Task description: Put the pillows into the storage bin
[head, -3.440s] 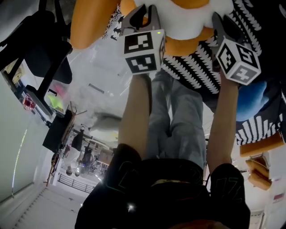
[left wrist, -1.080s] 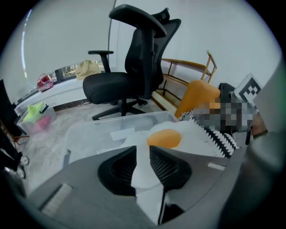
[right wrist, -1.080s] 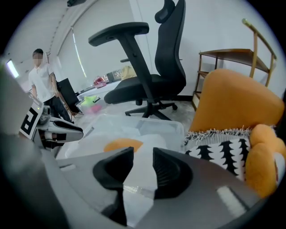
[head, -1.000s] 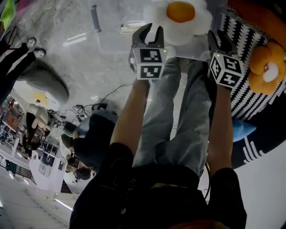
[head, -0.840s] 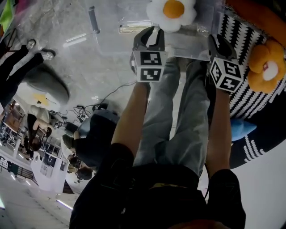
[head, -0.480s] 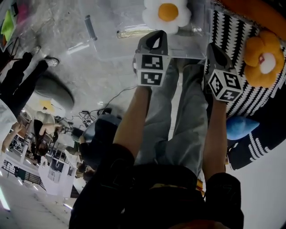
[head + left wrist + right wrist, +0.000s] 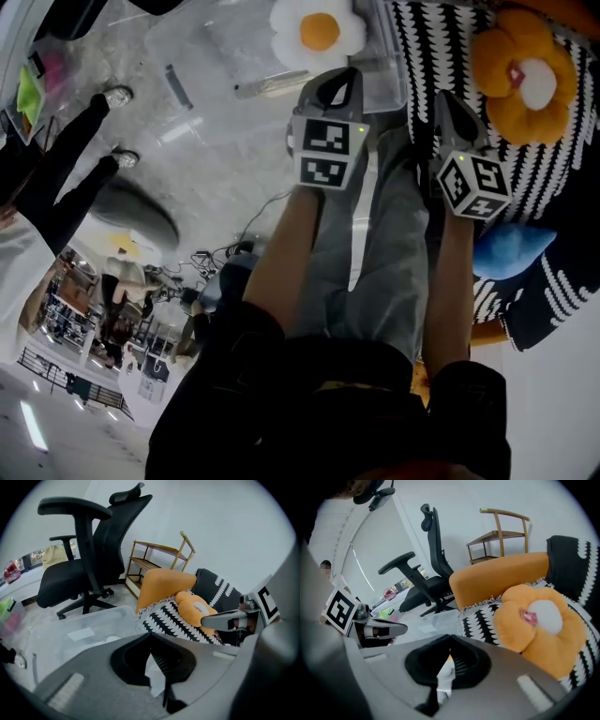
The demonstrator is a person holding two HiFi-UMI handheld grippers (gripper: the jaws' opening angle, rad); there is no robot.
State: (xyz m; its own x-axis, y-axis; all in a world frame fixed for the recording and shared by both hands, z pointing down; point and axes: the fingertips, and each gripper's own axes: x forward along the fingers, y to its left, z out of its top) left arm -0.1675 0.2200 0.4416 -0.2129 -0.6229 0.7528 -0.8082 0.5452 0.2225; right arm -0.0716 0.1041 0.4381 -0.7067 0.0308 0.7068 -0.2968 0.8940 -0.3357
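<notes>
Black-and-white patterned cushion takes up the right side, with the orange flower pillow lying on it and a blue pillow at its lower edge. Clear storage bin sits on the floor just left of the cushion, and the white flower pillow is inside it. Left gripper and right gripper hang side by side by the bin's near edge, jaws pressed together on both, both empty.

white pillow in bin, orange pillow — outside
</notes>
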